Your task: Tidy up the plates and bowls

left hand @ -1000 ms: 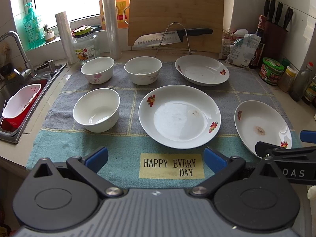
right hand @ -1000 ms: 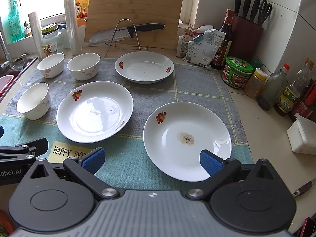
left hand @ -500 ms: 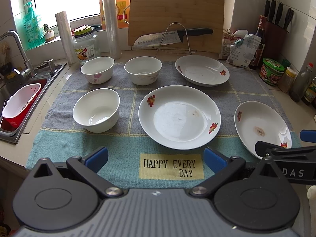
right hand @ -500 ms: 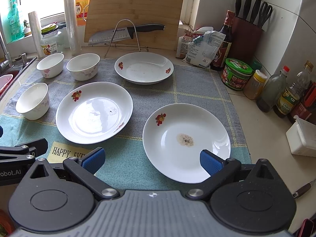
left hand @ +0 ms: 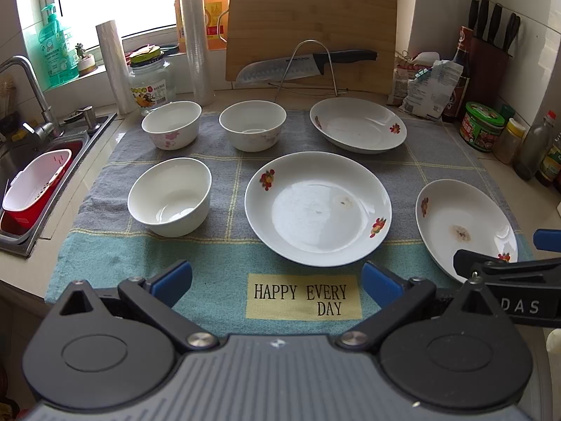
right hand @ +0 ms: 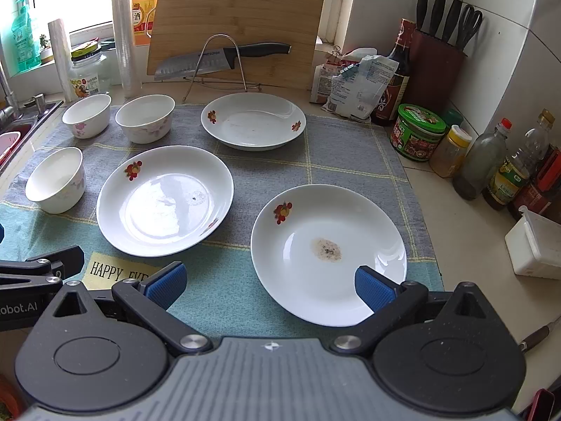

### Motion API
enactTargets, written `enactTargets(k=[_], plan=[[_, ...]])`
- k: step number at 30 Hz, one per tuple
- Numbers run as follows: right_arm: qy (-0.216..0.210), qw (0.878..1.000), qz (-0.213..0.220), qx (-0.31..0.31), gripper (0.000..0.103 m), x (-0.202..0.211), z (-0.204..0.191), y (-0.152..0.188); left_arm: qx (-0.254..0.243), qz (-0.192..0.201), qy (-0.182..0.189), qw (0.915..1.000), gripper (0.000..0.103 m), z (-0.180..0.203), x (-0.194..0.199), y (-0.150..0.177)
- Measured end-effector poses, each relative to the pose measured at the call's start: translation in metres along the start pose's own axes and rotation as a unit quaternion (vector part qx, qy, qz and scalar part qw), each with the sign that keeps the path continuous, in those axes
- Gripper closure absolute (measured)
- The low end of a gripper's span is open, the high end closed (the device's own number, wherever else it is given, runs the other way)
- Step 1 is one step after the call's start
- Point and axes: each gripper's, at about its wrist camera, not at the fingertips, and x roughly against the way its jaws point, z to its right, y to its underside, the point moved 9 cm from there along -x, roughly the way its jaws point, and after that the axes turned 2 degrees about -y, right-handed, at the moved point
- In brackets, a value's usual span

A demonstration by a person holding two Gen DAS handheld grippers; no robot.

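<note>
Three white flowered plates lie on the towel: a middle plate [left hand: 317, 207] [right hand: 164, 200], a far plate [left hand: 357, 129] [right hand: 253, 120], and a right plate [left hand: 464, 224] [right hand: 328, 252] with a brown stain. Three white bowls stand at the left: a near bowl [left hand: 170, 196] [right hand: 56, 179] and two far bowls [left hand: 171, 124] [left hand: 252, 129]. My left gripper [left hand: 277, 277] is open and empty above the towel's front edge. My right gripper [right hand: 270, 280] is open and empty, its right finger [right hand: 373, 287] over the stained plate's near rim.
A grey and teal towel [left hand: 224, 256] covers the counter. A sink [left hand: 21, 175] with a red and white basket is at the left. A cutting board [left hand: 312, 31] and knife on a rack stand behind. Jars, bottles and a knife block [right hand: 438, 66] line the right side.
The right gripper has crept slightly forward towards the stained plate. The left gripper has barely moved. No dish has moved.
</note>
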Motion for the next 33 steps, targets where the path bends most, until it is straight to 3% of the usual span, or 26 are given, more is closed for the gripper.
enactTargets(k=[33], plan=[[0.013, 1.0, 0.0, 0.002, 0.0, 0.0019, -0.0035, -0.0007, -0.005, 0.0, 0.011, 0.9999, 0.001, -0.0043, -0.0037, -0.0016]])
